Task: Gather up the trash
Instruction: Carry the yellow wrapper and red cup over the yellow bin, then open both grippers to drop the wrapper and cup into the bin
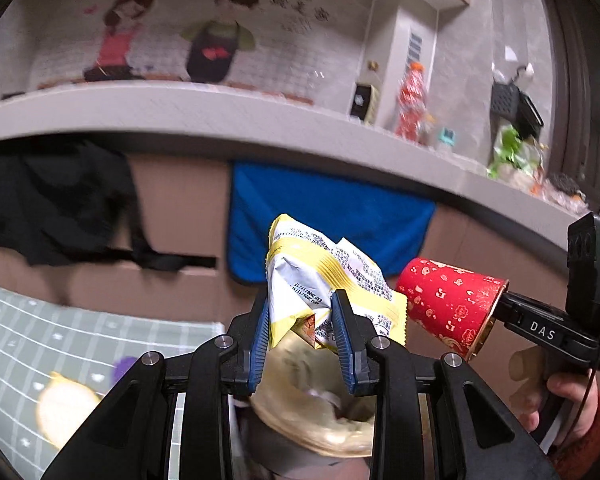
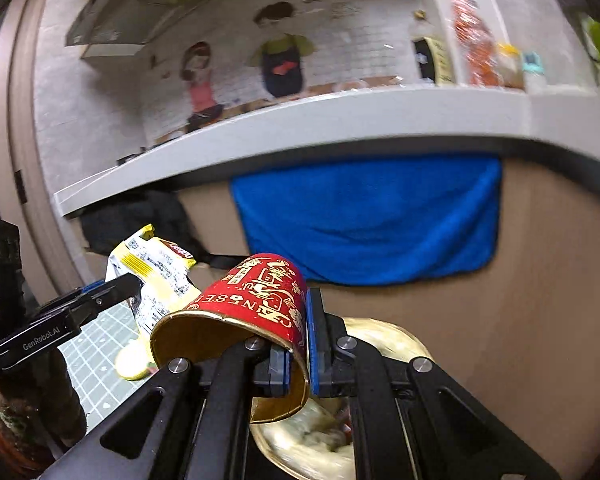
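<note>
My left gripper (image 1: 302, 322) is shut on a crumpled yellow and white snack wrapper (image 1: 320, 276), which sticks up between its blue pads (image 1: 260, 336). My right gripper (image 2: 298, 354) is shut on the wall of a red paper cup with gold print (image 2: 260, 300); one pad is inside the gold-lined mouth, the other outside. The cup (image 1: 448, 304) lies on its side in the air, seen to the right of the wrapper in the left wrist view. The wrapper (image 2: 156, 268) and the left gripper (image 2: 136, 286) show at the left of the right wrist view. Both are held above a blurred bag-lined bin opening (image 1: 320, 412).
A grey counter (image 1: 220, 116) runs across with a blue towel (image 1: 332, 216) and a dark cloth (image 1: 56, 200) hanging below it. Bottles and bags (image 1: 412, 104) stand on the counter at right. A green checked mat (image 1: 40, 344) lies lower left. A hand (image 1: 572, 396) grips the right tool's handle.
</note>
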The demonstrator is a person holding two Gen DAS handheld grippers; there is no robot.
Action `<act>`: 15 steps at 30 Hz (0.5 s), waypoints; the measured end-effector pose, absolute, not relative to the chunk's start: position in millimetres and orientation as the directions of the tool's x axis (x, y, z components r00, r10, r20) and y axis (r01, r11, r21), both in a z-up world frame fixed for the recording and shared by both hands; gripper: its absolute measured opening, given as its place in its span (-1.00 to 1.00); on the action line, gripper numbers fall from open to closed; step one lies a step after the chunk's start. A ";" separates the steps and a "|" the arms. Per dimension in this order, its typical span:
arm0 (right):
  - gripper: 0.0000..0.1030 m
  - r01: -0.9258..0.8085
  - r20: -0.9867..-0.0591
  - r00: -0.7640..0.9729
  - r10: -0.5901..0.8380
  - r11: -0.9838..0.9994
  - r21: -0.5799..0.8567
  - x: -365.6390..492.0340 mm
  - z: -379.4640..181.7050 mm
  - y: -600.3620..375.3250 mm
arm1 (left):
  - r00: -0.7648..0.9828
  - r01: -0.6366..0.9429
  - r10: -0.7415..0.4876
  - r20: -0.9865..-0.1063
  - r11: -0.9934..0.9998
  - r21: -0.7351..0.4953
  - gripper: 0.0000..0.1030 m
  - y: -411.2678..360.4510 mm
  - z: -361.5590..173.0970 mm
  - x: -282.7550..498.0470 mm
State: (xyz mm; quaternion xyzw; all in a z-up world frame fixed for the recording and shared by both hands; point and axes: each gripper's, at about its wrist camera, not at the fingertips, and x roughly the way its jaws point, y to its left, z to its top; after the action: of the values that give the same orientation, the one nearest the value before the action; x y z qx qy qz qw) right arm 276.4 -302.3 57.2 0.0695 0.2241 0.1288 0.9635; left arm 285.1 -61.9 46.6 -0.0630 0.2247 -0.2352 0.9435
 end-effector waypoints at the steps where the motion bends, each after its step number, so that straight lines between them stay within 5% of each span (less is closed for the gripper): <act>1: -0.87 -0.205 -0.421 0.866 0.272 0.959 0.198 277.8 53.1 -308.1 | 0.778 0.421 -0.478 -0.408 0.878 -0.226 -0.40 -69.1 41.6 287.9; 12: -0.80 -0.125 -0.517 0.826 0.227 0.966 0.224 311.1 11.4 -332.2 | 0.681 0.461 -0.527 -0.508 0.848 -0.262 -0.34 -109.6 -0.9 332.4; 15: -0.48 -0.091 -0.609 0.767 0.203 0.974 0.209 325.8 -7.7 -333.6 | 0.629 0.478 -0.546 -0.554 0.833 -0.278 0.02 -114.9 -14.5 348.1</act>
State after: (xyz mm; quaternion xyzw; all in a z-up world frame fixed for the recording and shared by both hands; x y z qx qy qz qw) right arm 325.8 -333.6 -7.7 0.0838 0.3323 0.0786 0.9361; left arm 348.1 -114.9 -14.5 -0.0520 0.3238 -0.2842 0.9009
